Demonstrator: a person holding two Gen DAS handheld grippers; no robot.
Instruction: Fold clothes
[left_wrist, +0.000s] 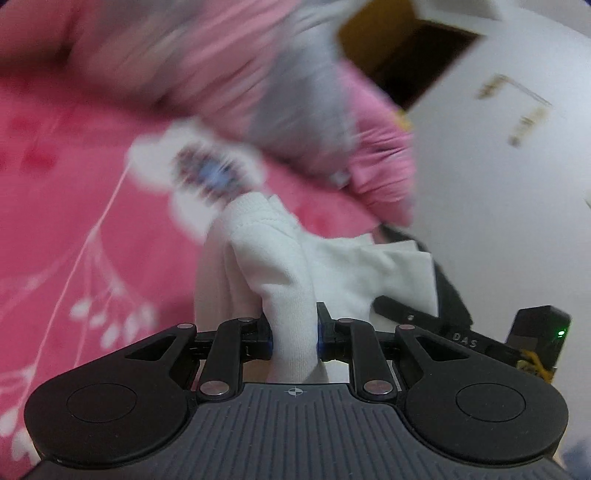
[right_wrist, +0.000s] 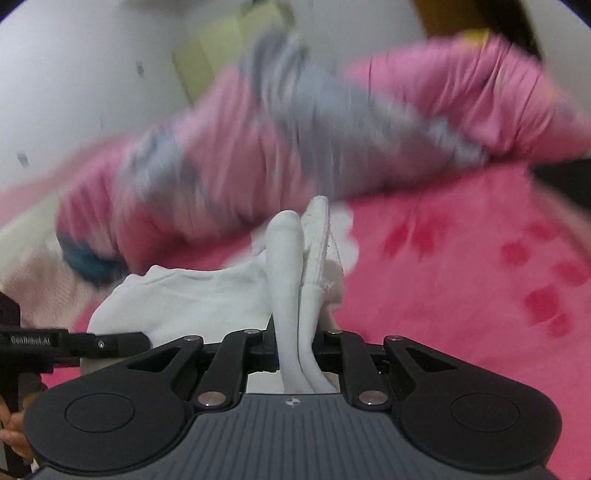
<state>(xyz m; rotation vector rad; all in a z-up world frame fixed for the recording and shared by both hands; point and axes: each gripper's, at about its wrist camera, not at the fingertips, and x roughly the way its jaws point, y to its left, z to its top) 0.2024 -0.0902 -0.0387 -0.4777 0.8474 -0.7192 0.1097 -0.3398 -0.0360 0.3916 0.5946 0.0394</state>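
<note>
No container could be confirmed; a dark, brown-edged opening (left_wrist: 406, 55) at the top of the left view was too blurred to identify. The pink and grey bedding (right_wrist: 295, 140) behind was likewise smeared. The white knit garment (left_wrist: 280, 266), soft and ribbed, hung bunched above the pink plush floral bedspread (left_wrist: 92, 206). The left gripper (left_wrist: 293, 338) pinched one fold of it between its fingers; the right gripper (right_wrist: 295, 350) pinched another doubled fold.
</note>
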